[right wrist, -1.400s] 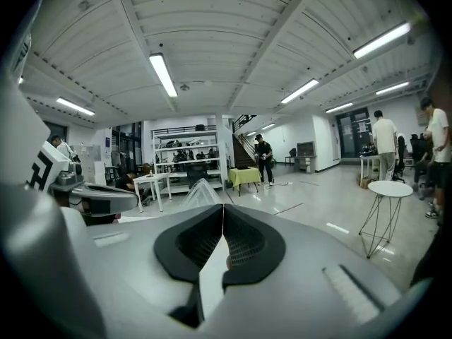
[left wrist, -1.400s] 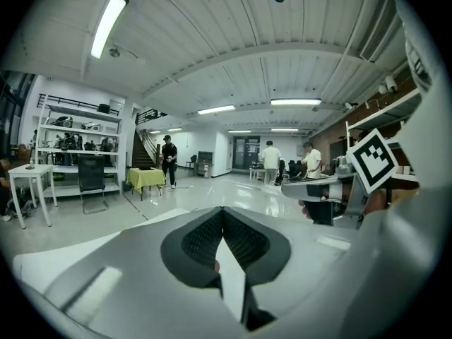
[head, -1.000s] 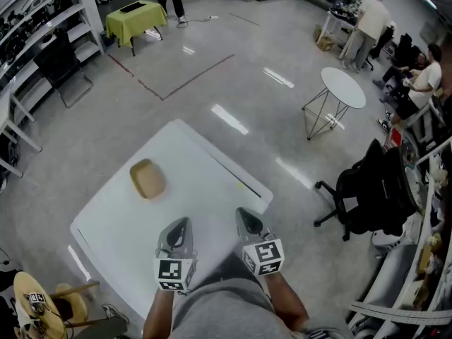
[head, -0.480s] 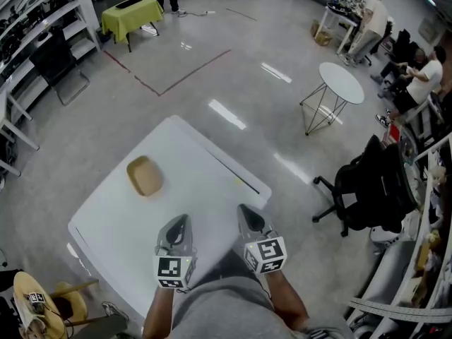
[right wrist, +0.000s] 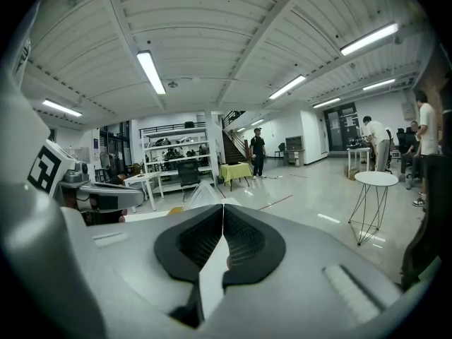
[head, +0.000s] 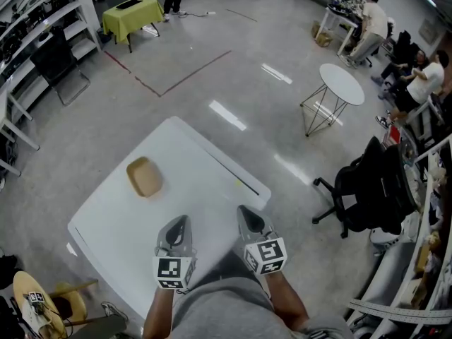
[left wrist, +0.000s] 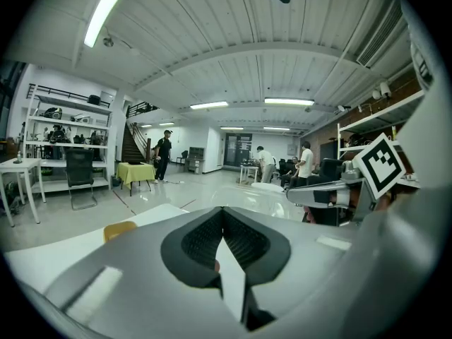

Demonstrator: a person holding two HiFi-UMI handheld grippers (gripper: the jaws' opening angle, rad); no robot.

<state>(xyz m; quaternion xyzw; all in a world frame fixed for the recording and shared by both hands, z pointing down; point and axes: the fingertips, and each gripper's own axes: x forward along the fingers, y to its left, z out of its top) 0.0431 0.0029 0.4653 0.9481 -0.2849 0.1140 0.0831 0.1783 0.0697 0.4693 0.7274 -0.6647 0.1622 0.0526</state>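
Observation:
Both grippers hover side by side over the near edge of a white table (head: pixel 198 189), pointing forward. My left gripper (head: pixel 179 221) has its jaws pressed together with nothing between them; its tip shows in its own view (left wrist: pixel 222 210). My right gripper (head: pixel 243 211) is likewise shut and empty, tip in its own view (right wrist: pixel 223 207). A shallow tan dish (head: pixel 145 177) lies on the table ahead and to the left of the left gripper, apart from both. The tan dish (left wrist: pixel 119 229) peeks over the left gripper's body. Each gripper appears in the other's view: the right gripper (left wrist: pixel 332 193), the left gripper (right wrist: pixel 99 195).
A round white side table (head: pixel 342 85) stands to the far right, a black office chair (head: pixel 367 189) to the right of the table. A table with a yellow-green cloth (head: pixel 132 11) and shelving (head: pixel 42 27) are at far left. Several people stand at the back. A wooden stool (head: pixel 35 299) is near left.
Both gripper views have tipped slightly downward, bringing the tan dish into the left gripper view. The grippers stay shut in nearly the same place over the table.

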